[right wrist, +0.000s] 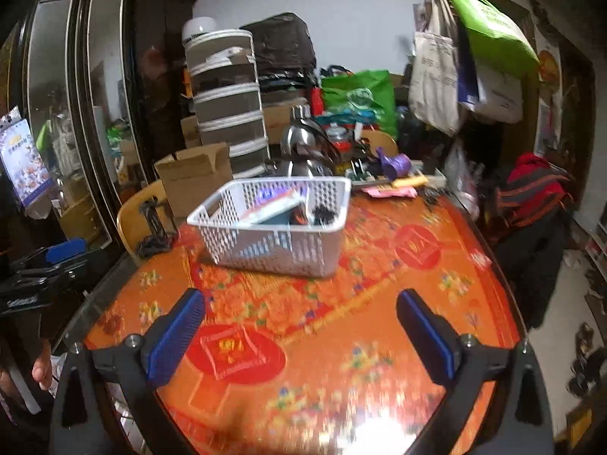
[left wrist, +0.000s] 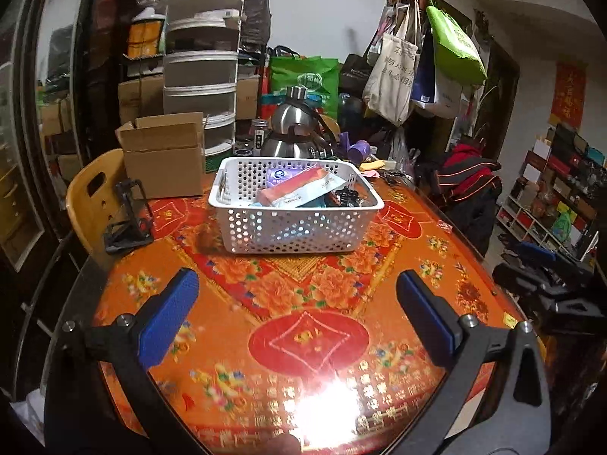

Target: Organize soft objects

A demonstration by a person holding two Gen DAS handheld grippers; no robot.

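The basket sits on the table straight ahead of both tongs, left and right, each spread and empty; the left looks nearer.

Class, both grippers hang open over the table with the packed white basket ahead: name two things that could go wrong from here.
1. The orange packet leans up over the white basket rim; a nudge might tip it out.
2. The cardboard box and steel kettle crowd behind the basket, so pushing the left gripper or right gripper forward may knock them.

Bare tablecloth lies before the basket; cardboard box and kettle crowd behind.
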